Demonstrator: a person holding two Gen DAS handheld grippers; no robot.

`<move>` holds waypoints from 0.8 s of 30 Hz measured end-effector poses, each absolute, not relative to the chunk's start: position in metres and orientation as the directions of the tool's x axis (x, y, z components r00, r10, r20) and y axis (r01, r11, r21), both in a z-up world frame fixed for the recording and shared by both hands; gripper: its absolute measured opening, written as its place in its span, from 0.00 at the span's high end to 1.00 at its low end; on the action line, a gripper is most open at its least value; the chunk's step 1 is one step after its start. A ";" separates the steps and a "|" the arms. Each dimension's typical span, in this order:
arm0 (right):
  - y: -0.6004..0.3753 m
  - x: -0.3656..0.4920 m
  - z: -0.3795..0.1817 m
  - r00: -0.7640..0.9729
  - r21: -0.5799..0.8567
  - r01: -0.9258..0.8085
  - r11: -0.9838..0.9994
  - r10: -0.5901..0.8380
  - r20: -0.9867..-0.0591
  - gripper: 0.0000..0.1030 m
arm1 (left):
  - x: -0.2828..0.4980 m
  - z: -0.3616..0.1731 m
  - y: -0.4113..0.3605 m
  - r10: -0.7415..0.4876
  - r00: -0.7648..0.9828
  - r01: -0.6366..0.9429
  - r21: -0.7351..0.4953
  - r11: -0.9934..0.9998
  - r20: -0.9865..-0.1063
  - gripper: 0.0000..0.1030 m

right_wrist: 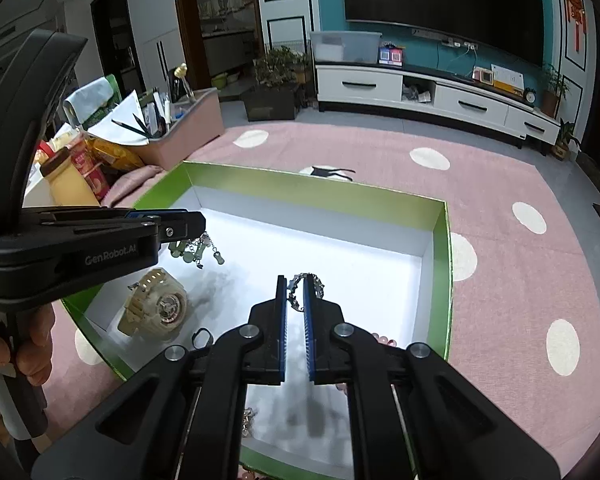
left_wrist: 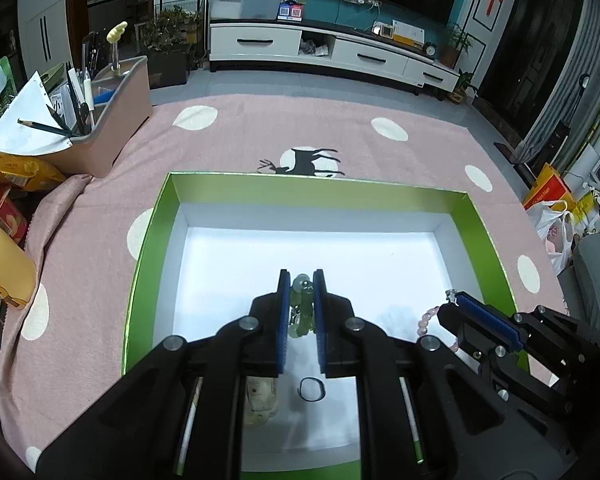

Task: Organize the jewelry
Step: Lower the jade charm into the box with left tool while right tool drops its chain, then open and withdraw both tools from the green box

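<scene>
- Here, your left tool (left_wrist: pixel 302 282) pinches a green bead bracelet (left_wrist: pixel 303 304) over the green-rimmed box (left_wrist: pixel 148 240).
- Your right tool (right_wrist: pixel 295 286) is closed on a silver chain bracelet (right_wrist: pixel 300 294), pink beads (left_wrist: pixel 426 320) trailing from it.
- A cream watch (right_wrist: pixel 156 306) and a dark ring (left_wrist: pixel 310 389) lie on the box floor.
- The box sits on a pink spotted cloth (right_wrist: pixel 520 280).

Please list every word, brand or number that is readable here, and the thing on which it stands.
"GenRobot.AI": on the side of the left claw.
Print on the snack bags: too blurred to read.
Labels on the TV cabinet: too small to read.
</scene>
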State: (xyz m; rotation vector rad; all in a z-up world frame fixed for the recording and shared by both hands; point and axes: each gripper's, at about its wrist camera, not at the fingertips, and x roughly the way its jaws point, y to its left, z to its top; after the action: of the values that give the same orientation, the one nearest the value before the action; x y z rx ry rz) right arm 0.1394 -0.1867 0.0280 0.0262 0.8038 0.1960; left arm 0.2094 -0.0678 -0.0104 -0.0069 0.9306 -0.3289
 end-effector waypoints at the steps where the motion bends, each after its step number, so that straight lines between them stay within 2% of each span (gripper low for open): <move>1: -0.186 0.141 0.027 0.672 0.098 -0.163 0.982 0.183 -0.718 0.93 | 0.210 -0.012 -0.069 -0.277 0.549 0.276 -0.142 0.951 -0.789 0.90; 24: -0.183 0.152 0.014 0.610 0.088 -0.144 0.986 0.159 -0.776 0.93 | 0.213 -0.022 -0.072 -0.241 0.529 0.282 -0.100 0.954 -0.814 0.90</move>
State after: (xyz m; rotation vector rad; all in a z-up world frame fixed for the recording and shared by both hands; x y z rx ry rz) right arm 0.1525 -0.1826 0.0144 0.0176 0.8981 0.1748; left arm 0.2127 -0.0717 -0.0219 0.0463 0.9643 -0.3129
